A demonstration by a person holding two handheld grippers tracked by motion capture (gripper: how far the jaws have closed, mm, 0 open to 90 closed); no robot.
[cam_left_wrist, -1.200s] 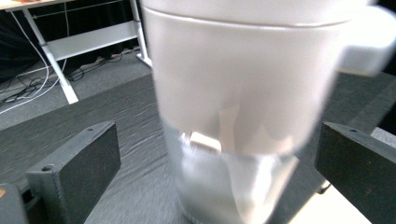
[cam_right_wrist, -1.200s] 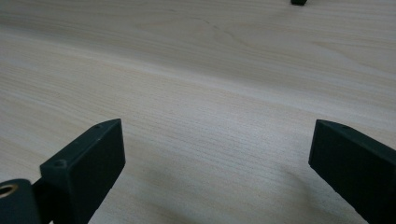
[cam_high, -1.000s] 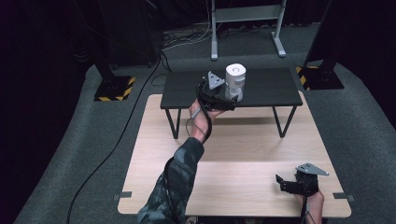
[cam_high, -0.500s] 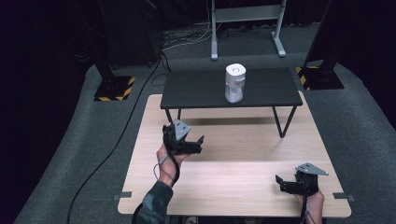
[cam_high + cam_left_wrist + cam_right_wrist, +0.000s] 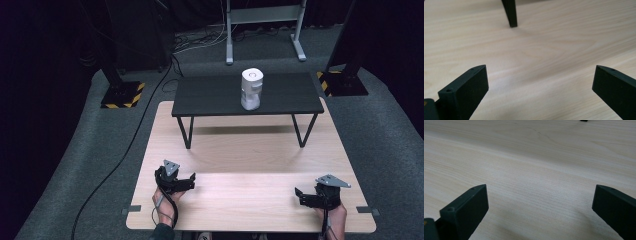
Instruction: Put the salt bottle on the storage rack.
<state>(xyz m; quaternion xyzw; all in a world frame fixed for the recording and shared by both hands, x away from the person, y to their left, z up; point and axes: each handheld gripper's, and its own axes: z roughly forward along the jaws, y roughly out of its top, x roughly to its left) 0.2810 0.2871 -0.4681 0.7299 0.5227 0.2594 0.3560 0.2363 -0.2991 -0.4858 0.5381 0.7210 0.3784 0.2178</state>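
The white cylinder [image 5: 251, 89] stands upright on the small black surface [image 5: 210, 97], a little right of that top's middle, its long axis vertical and its round cap facing up. It touches neither tool. From the left hand-held gripper [image 5: 186, 183] it lies at about one o'clock, well apart; from the right hand-held gripper [image 5: 301, 196] it lies at about eleven o'clock, also well apart. Both tools rest low over the pale wooden surface [image 5: 250, 150] near its front edge, the left one toward the seven o'clock corner and the right one toward the five o'clock corner, with a wide stretch of bare wood between them. In the left gripper view the left hand-held gripper [image 5: 540, 85] has its jaws spread wide with nothing between them, and one black leg [image 5: 510, 12] of the small stand is planted on the wood at twelve o'clock ahead of it. In the right gripper view the right hand-held gripper [image 5: 540, 205] is likewise spread wide and holds nothing, with only wood grain under it. A hand [image 5: 162, 200] holds the left tool from below.
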